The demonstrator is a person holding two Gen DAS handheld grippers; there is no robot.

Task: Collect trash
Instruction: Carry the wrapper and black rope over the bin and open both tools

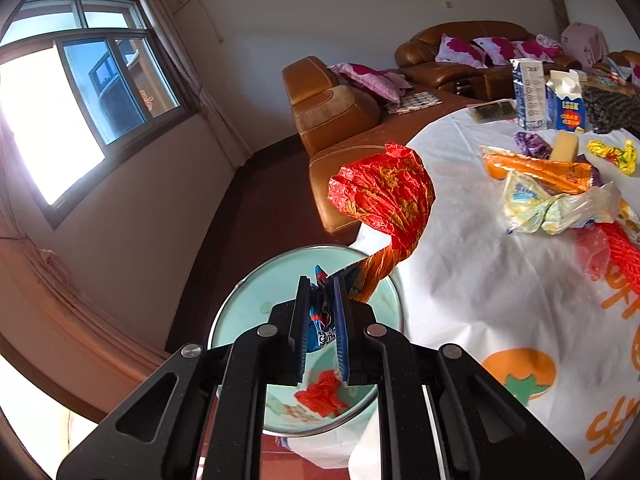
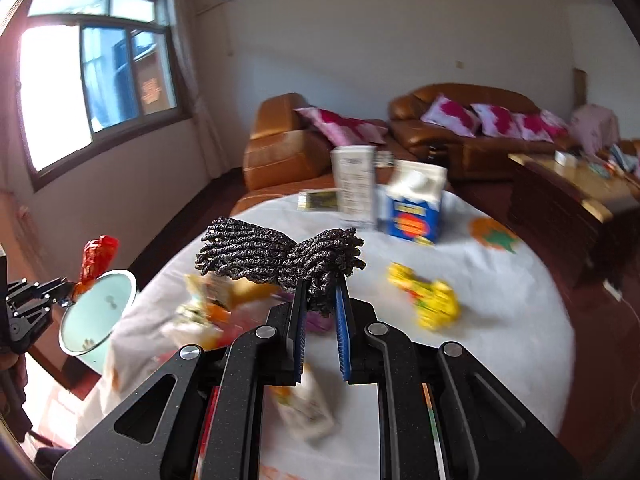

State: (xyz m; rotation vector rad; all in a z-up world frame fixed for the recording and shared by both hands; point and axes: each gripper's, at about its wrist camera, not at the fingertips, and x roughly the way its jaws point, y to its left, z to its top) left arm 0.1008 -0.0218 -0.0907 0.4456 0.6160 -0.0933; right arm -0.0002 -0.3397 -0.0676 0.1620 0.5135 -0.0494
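- The left gripper is clenched on the twisted tail of a red and orange wrapper, which stands up out of the jaws; holding it by the narrow end keeps the puffed part clear of the fingers.
- It hangs over the open mouth of a pale green bin just off the near left edge of the counter, a fit place to let go; a red scrap already lies inside.
- That gripper slopes gently down toward the bin.
- The right gripper is clamped on a bundle of dark knitted cord, pinched at its narrow waist so both ends fan out evenly.
- The bundle is held clear above the counter's middle, the gripper tilted slightly down.
- More trash waits on the counter: a yellow wrapper to the right, and two cartons toward the far edge.
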